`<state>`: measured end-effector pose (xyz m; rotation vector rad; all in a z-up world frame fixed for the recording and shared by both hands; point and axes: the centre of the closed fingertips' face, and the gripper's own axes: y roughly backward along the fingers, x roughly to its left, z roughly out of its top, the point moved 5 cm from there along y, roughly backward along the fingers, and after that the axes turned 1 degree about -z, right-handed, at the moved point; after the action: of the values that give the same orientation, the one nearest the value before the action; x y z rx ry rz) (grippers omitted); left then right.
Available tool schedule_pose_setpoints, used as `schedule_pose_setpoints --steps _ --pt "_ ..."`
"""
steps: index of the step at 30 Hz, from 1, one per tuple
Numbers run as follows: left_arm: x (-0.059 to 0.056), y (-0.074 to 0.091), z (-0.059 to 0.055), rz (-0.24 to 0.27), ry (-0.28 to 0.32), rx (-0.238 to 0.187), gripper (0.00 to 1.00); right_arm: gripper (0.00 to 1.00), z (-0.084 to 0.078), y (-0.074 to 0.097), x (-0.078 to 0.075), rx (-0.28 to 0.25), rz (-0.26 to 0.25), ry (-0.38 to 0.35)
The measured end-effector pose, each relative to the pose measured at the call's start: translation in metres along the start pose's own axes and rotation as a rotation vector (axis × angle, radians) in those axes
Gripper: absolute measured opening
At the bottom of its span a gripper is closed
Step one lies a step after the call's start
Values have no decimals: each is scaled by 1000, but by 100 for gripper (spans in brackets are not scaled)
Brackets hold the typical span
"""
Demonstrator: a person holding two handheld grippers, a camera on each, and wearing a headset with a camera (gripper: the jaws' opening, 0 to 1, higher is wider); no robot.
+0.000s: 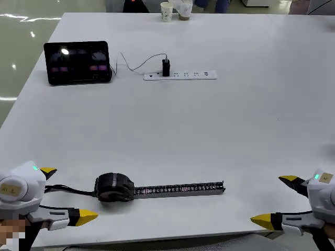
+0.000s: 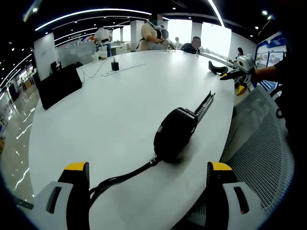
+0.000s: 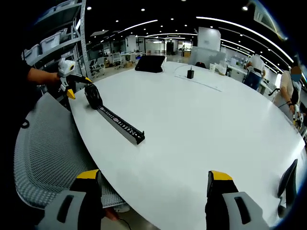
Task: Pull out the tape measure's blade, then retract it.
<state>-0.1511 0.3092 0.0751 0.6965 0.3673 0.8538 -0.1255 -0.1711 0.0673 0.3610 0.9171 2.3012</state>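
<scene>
A black tape measure (image 1: 113, 187) lies on the white table (image 1: 172, 115) near its front edge, its blade (image 1: 179, 189) drawn out to the right and lying flat. A black wrist strap trails left from the case. My left gripper (image 1: 69, 193) stands open just left of the case, over the strap, with nothing between its yellow-tipped fingers. In the left gripper view the tape measure (image 2: 175, 132) lies ahead of the open left gripper (image 2: 148, 172). My right gripper (image 1: 277, 200) is open at the front right, apart from the blade's end. The right gripper view has the blade (image 3: 120, 125) at its left.
A dark tablet (image 1: 77, 61) stands at the back left. A white power strip (image 1: 180, 75) with a black plug and cable lies behind the middle. Paper cups (image 1: 166, 11) sit at the far edge. A grey mesh chair (image 3: 45, 148) is at the table's front.
</scene>
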Motion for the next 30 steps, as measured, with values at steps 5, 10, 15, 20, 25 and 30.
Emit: schedule_pose_setpoints --steps 5,10,15,20,25,30 --pt "1 3 -2 -1 -2 1 99 97 -2 4 1 5 3 2" --pt "2 4 -2 -2 -3 -1 99 99 -2 8 5 5 6 2" --pt "3 5 -3 -4 0 0 99 99 0 10 8 0 13 -9" --pt "2 6 -4 -6 -1 2 99 99 -1 10 7 8 15 -5" --pt "2 6 0 -3 -5 -7 99 99 -3 9 6 21 18 31" --pt "-5 4 9 -5 1 -22 99 99 -3 6 9 13 54 33"
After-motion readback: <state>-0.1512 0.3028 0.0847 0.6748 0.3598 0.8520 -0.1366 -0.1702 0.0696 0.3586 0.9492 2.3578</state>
